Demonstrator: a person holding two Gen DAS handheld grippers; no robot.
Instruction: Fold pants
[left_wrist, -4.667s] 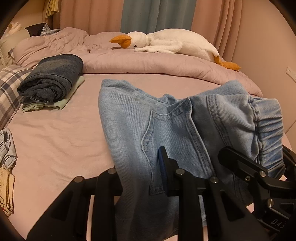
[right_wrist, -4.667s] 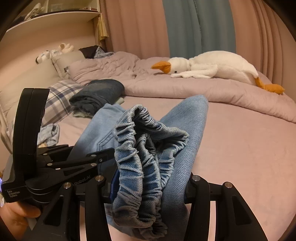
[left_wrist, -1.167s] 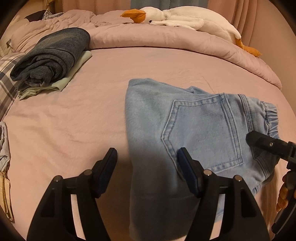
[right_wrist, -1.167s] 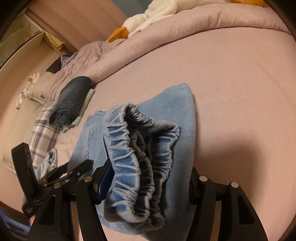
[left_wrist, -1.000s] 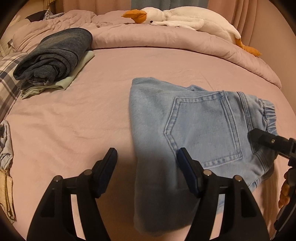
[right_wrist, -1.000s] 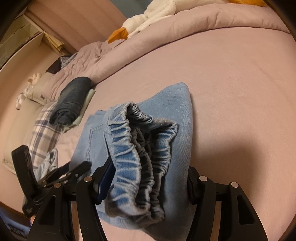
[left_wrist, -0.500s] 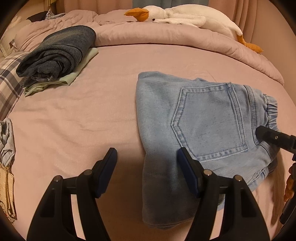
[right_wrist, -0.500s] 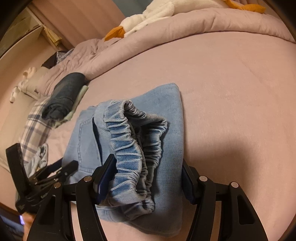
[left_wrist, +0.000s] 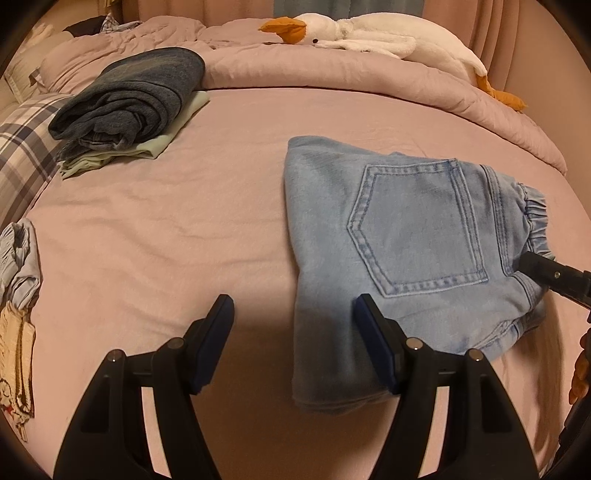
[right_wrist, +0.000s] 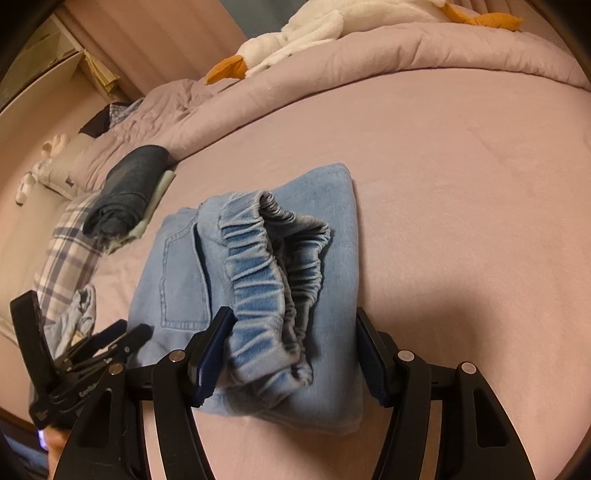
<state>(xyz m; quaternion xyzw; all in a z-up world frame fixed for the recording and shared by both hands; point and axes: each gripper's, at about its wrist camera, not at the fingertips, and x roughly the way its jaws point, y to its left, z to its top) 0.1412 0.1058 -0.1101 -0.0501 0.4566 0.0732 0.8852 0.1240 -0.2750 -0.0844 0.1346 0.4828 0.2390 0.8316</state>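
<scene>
The light blue denim pants (left_wrist: 402, 236) lie folded in a compact stack on the pink bed sheet (left_wrist: 166, 229), back pocket up, elastic waistband at the right. My left gripper (left_wrist: 293, 334) is open and empty, its right finger over the near left edge of the stack. In the right wrist view the pants (right_wrist: 258, 280) lie flat with the gathered waistband (right_wrist: 266, 280) toward me. My right gripper (right_wrist: 291, 347) is open, its fingers standing either side of the waistband end without pinching it.
A rolled dark blue garment on a pale green one (left_wrist: 129, 103) sits at the back left. A plush goose (left_wrist: 369, 33) lies on the bunched duvet (left_wrist: 369, 81) at the back. A plaid pillow (left_wrist: 22, 147) and crumpled cloths (left_wrist: 18, 295) are at the left edge.
Both grippers let go of the pants, which now rest flat on the bed. Both grippers have drawn back a little from the stack over the last second.
</scene>
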